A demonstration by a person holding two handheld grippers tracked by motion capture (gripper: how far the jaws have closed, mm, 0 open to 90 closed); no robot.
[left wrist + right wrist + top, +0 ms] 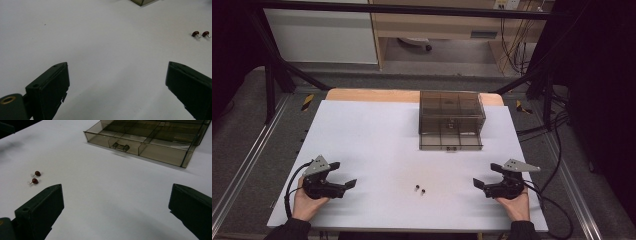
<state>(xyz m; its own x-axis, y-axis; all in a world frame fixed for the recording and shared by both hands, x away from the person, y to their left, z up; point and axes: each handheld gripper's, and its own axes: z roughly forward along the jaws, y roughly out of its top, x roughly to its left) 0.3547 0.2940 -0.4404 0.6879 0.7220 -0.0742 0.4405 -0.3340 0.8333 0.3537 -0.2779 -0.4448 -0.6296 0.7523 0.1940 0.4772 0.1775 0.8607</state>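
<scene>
Two small dark red earrings (420, 189) lie side by side on the white table (377, 140), near its front middle. They appear at the upper right of the left gripper view as the earrings (200, 34), and at the left of the right gripper view as the earrings (36, 177). My left gripper (344, 174) rests at the front left, open, with bare table between its jaws (117, 72). My right gripper (485, 175) rests at the front right, also open and holding nothing (116, 205). Both point inward toward the earrings.
A smoky clear compartment box (452, 120) stands open at the back centre-right, its divided trays visible (150, 140); one corner of the box (143, 2) peeks in. Black frame bars and cables surround the table. A wooden strip (372, 95) edges the far side.
</scene>
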